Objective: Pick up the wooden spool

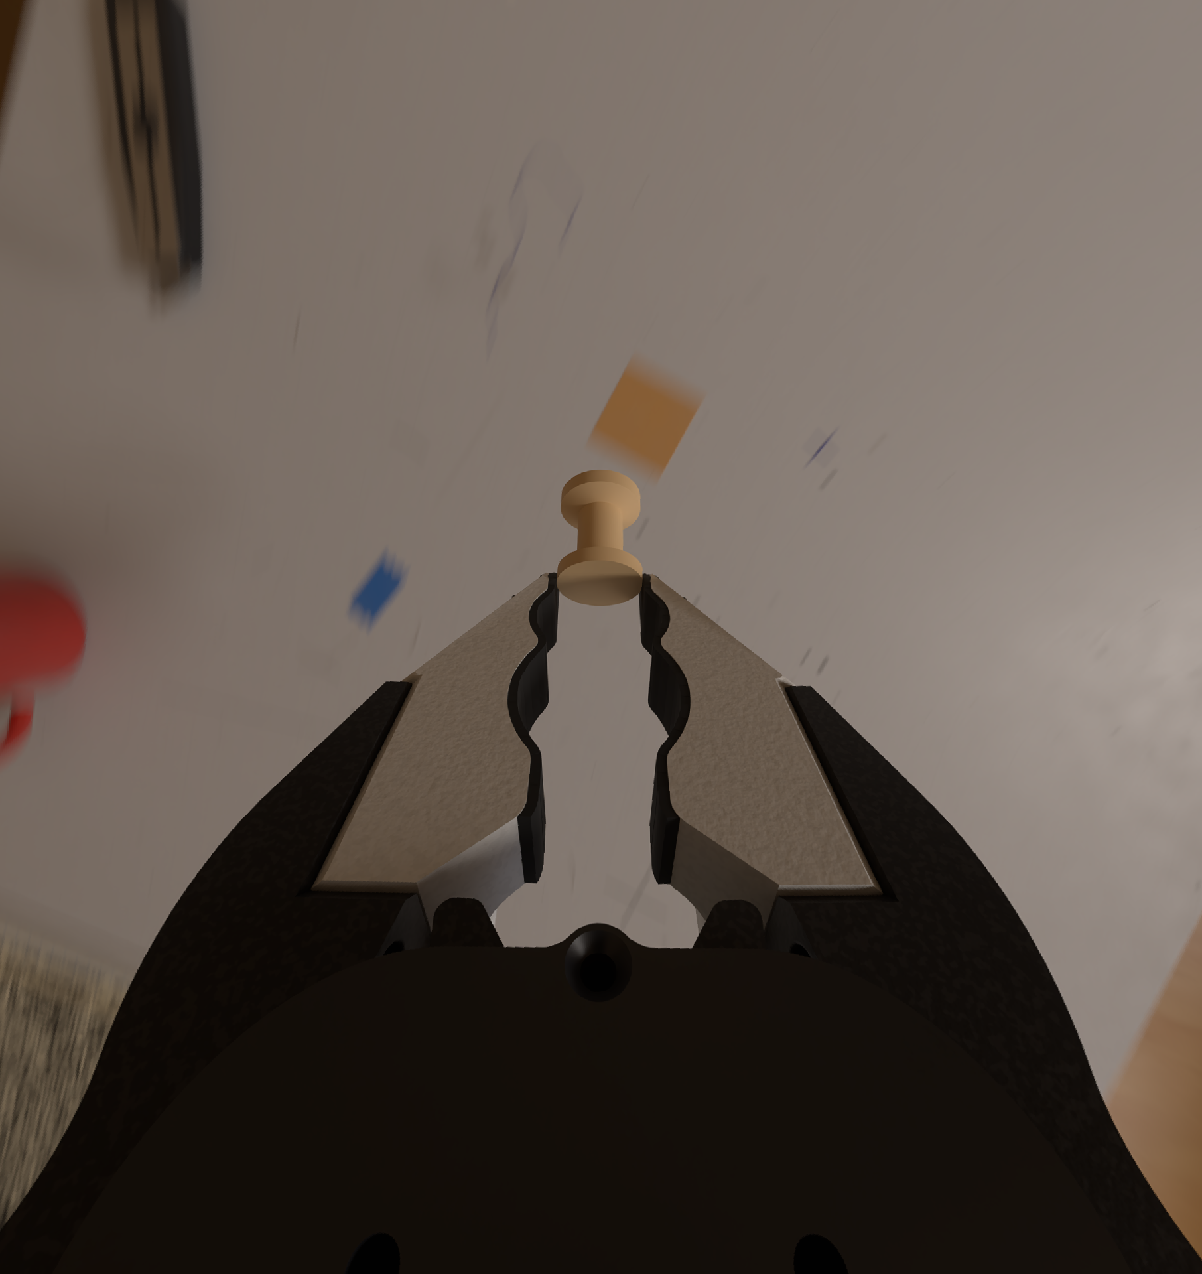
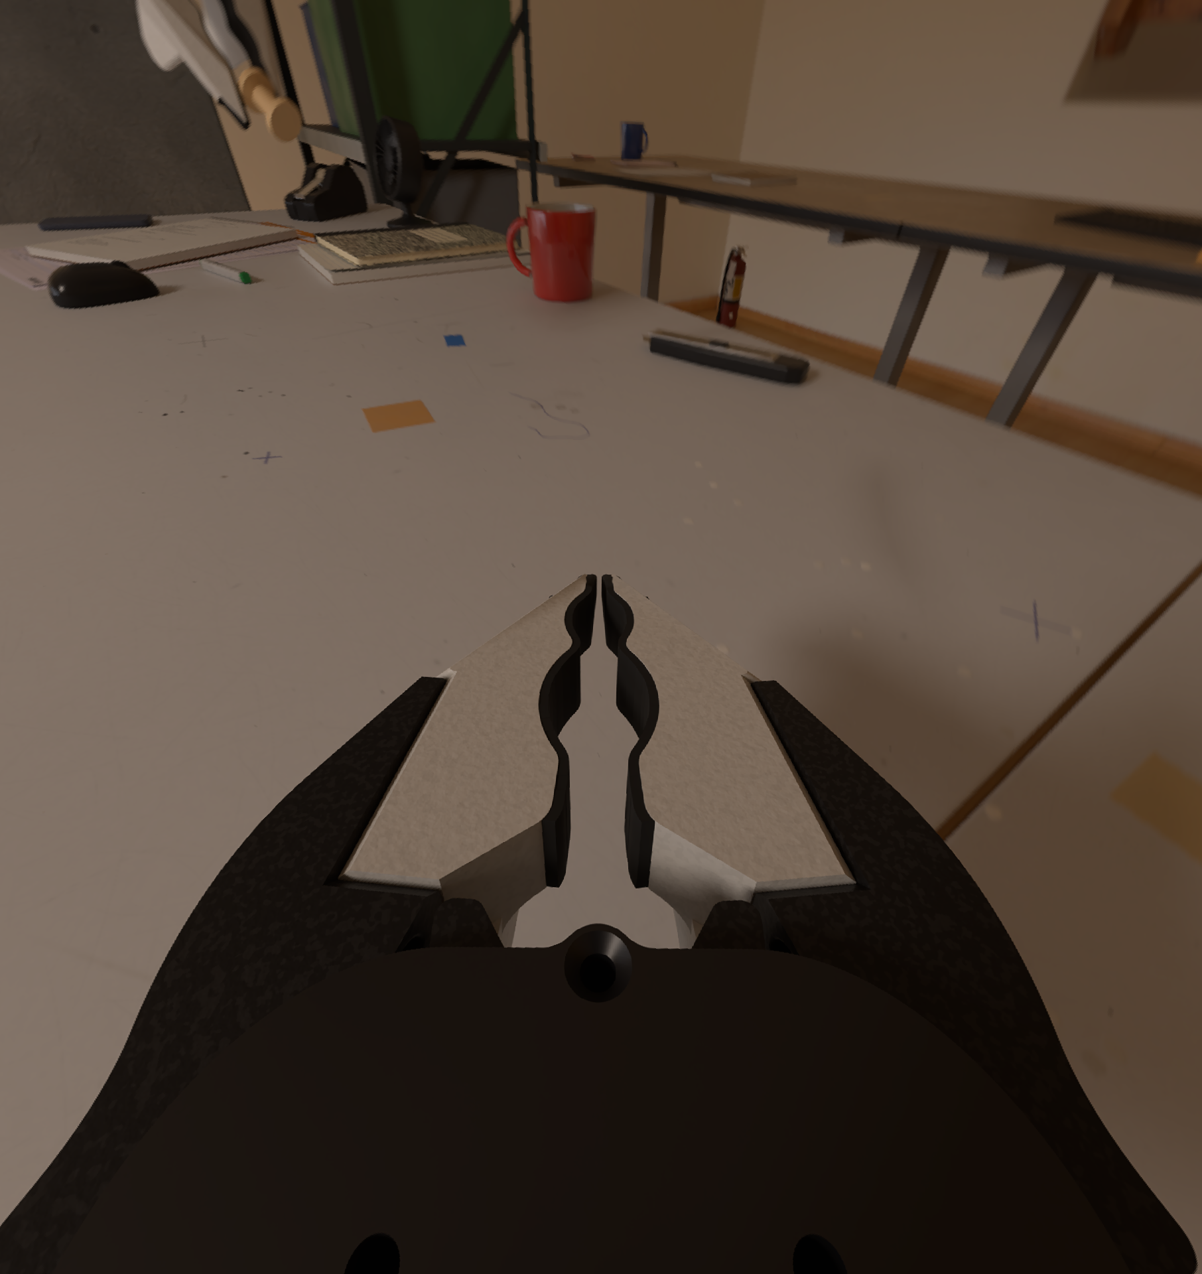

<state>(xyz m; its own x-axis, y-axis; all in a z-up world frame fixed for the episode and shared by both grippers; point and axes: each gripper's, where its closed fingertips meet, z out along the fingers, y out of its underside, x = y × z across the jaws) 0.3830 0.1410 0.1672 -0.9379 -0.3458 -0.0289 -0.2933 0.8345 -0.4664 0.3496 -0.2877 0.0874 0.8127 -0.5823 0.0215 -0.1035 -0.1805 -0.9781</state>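
The pale wooden spool (image 1: pixel 599 544) is pinched by one end flange between the fingertips of my left gripper (image 1: pixel 599 582), which is shut on it. The spool sticks out forward past the tips, above the white table (image 1: pixel 929 345), whose surface is blurred. In the right wrist view, the left gripper (image 2: pixel 243 72) shows at the top left, high above the table, with the spool (image 2: pixel 271 103) in it. My right gripper (image 2: pixel 599 579) is shut and empty, low over the table (image 2: pixel 171 551) near its front.
A red mug (image 2: pixel 557 251), books (image 2: pixel 405 248), a black mouse (image 2: pixel 102 284) and a green-tipped marker (image 2: pixel 226 270) lie at the far side. A black utility knife (image 2: pixel 729 355) lies near the right edge. Orange (image 2: pixel 397 416) and blue (image 2: pixel 454 340) patches mark the tabletop.
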